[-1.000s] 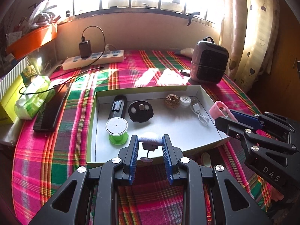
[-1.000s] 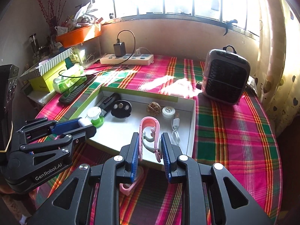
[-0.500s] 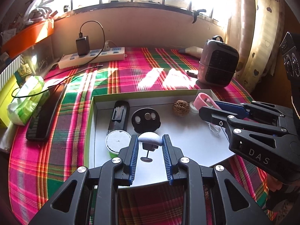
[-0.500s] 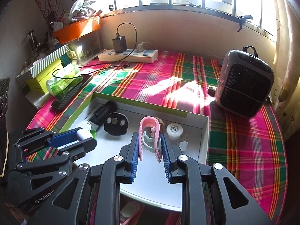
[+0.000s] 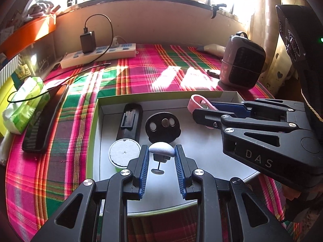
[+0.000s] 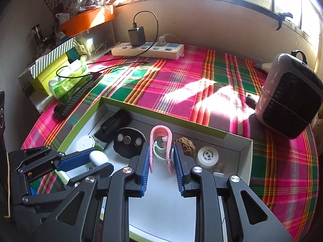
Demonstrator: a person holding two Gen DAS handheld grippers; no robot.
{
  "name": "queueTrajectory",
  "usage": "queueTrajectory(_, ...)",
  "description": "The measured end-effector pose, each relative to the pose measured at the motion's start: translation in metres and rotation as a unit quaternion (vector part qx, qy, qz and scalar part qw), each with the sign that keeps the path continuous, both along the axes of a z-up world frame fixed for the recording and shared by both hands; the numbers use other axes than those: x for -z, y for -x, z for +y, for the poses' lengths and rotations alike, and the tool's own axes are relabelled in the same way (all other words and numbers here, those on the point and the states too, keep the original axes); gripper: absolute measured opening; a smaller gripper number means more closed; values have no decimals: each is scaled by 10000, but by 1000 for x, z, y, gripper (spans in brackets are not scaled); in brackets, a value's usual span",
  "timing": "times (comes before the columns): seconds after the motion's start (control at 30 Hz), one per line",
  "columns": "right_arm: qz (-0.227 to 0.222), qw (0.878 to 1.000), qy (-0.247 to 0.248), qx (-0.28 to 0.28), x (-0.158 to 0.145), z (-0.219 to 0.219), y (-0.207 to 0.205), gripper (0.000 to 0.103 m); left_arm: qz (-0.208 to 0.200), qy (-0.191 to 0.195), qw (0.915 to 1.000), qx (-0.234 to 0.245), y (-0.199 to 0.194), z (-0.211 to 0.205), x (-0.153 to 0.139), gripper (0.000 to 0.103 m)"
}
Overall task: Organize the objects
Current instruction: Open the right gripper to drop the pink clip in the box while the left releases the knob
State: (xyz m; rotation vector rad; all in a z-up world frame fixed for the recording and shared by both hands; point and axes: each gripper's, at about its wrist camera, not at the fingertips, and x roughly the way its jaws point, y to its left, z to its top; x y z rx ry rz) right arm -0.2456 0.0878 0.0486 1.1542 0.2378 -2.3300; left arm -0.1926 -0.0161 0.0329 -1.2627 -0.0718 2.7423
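Note:
A white tray with a green rim (image 5: pixel 94 121) (image 6: pixel 161 112) lies on the plaid cloth. My left gripper (image 5: pixel 161 153) is shut on a small white mushroom-shaped knob (image 5: pixel 161 149) and holds it above the tray floor, by a white-capped green spool (image 5: pixel 124 155). It also shows in the right wrist view (image 6: pixel 94 159). My right gripper (image 6: pixel 161 153) is shut on a pink clip (image 6: pixel 161 135) with a pale green clip inside it, over the tray; it also shows in the left wrist view (image 5: pixel 196 101). In the tray lie a black case (image 5: pixel 129 123), a black disc (image 5: pixel 162 128), a walnut (image 6: pixel 184 143) and a white cap (image 6: pixel 208 156).
A pink and black heater (image 6: pixel 290 94) stands at the back right. A white power strip (image 6: pixel 147 50) with a black charger lies at the back. A phone (image 5: pixel 44 119), a green tissue pack (image 5: pixel 24 104) and boxes (image 6: pixel 48 66) line the left side.
Both grippers have moved forward over the tray with their objects still held. The right gripper now sits deeper over the tray's far right part.

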Motion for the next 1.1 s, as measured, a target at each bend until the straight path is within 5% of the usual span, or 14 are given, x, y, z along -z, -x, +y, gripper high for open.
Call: queueTrajectory(1.1,-162,9991,-391,-103,23,-16,13,25,-220,-56,9997,-27,12,-7,17,24)
